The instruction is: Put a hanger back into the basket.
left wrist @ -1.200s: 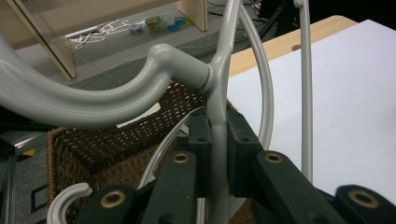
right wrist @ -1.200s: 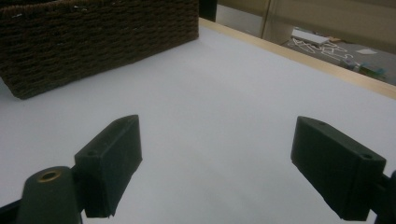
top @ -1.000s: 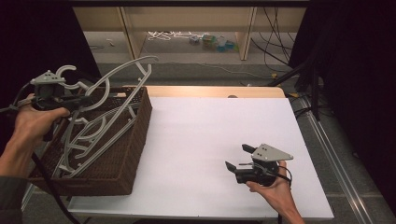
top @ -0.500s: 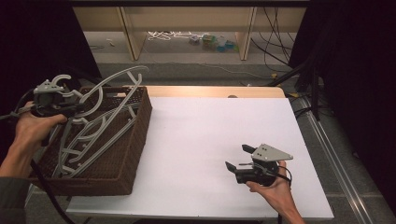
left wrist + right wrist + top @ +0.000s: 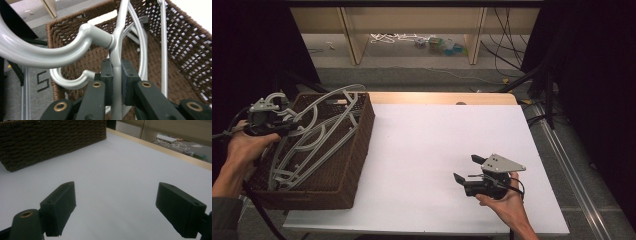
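The left hand-held gripper [image 5: 287,126] was clenched on a grey plastic clothes hanger [image 5: 116,62], its two black pads pressing the thin bar just below the hook's neck (the left gripper view made this quite plain). This hanger hung over the left part of the brown woven wicker basket [image 5: 354,160], with its curved frame reaching down into the basket, among other grey hangers [image 5: 299,155] that lay inside and leaned against the basket's walls. The basket stood on the left end of the white table [image 5: 437,150]. The right hand-held gripper [image 5: 467,170] was released, with its jaws standing wide apart and nothing between them. It was held low over the table, well apart from the basket and to the right of it, pointing toward the basket.
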Demonstrator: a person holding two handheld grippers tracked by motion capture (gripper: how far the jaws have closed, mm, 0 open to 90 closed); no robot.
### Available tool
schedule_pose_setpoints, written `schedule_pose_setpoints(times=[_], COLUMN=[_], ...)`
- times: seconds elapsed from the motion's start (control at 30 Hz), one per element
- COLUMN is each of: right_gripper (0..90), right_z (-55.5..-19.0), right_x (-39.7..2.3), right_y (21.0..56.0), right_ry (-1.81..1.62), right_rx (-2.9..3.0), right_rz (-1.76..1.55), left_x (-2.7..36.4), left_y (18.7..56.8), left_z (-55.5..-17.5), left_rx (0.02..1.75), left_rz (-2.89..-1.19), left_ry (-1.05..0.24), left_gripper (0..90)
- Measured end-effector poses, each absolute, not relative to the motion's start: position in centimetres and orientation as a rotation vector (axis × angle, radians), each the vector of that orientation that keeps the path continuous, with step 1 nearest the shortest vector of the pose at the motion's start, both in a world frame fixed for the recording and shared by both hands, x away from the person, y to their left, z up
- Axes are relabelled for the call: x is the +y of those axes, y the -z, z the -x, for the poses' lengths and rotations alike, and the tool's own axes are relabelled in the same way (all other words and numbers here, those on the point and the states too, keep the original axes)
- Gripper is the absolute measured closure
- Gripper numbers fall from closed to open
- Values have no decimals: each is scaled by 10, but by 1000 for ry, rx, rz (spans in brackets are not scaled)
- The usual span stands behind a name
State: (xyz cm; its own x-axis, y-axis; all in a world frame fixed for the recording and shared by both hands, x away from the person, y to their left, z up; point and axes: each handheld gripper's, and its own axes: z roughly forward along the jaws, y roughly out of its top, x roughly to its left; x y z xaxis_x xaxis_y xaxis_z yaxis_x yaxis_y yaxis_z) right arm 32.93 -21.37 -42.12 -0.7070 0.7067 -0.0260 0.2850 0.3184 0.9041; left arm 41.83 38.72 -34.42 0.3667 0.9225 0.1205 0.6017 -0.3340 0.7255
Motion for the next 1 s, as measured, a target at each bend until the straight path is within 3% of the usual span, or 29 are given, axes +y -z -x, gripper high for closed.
schedule_pose_setpoints(times=[1.0], right_gripper=[174], right_z=[-330], right_x=[-215], right_y=[421], right_ry=[-1367], right_rx=[2160], right_rz=[-888], left_x=[375], left_y=[381], left_z=[-429], left_rx=[1351], left_rz=[-2183], left_ry=[-685], left_gripper=[820])
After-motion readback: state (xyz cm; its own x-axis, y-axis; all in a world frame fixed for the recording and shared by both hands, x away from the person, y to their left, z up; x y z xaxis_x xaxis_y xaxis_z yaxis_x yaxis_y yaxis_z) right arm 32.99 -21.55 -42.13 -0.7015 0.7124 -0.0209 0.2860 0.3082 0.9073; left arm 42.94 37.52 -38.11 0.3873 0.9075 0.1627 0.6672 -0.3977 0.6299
